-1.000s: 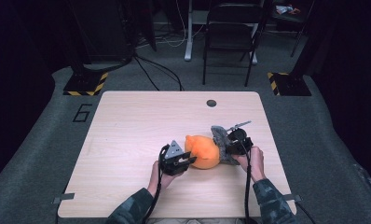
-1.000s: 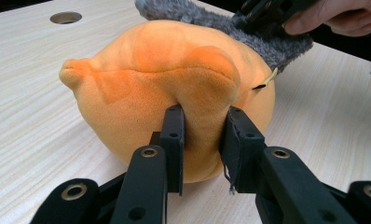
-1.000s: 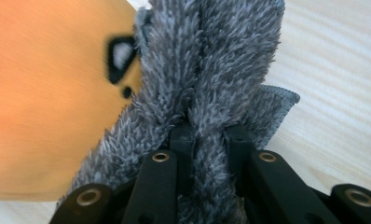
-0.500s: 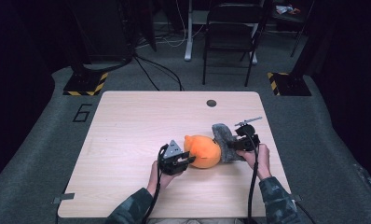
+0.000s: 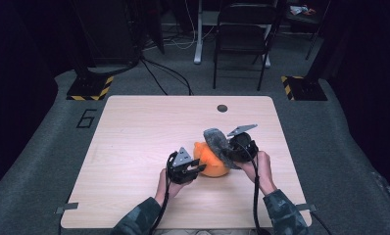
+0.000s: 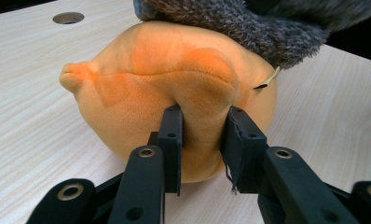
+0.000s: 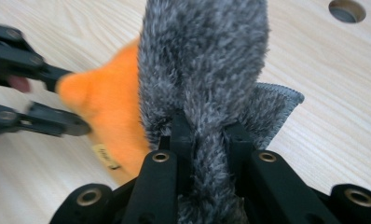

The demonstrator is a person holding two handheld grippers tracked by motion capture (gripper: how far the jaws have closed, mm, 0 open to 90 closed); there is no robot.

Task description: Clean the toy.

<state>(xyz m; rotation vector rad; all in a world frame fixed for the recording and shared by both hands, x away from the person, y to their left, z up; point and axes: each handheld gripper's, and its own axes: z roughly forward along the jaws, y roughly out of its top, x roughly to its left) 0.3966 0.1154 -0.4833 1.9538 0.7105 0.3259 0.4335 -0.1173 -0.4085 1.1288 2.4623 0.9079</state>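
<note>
An orange plush toy [image 5: 211, 161] lies on the wooden table [image 5: 134, 137] near its front middle. My left gripper [image 5: 195, 171] is shut on a fold of the orange plush [image 6: 174, 84] at its near side. A grey fuzzy cloth piece [image 5: 217, 141] lies over the plush's right top, lifted and tilted. My right gripper [image 5: 233, 157] is shut on the grey fuzzy piece [image 7: 207, 65]; its jaws pinch the fur from both sides. In the right gripper view the orange plush [image 7: 109, 107] sits left of the grey fur, with the left gripper's black jaws farther left.
A round cable hole [image 5: 222, 108] sits near the table's far edge. Beyond the table stand a black chair [image 5: 244, 39] and floor cables. Yellow-black hazard tape [image 5: 90, 88] marks the floor at left and right. Bare tabletop spreads to the left.
My right gripper has lifted the grey fuzzy piece up and slightly back over the plush. The left gripper has stayed put, holding the orange plush.
</note>
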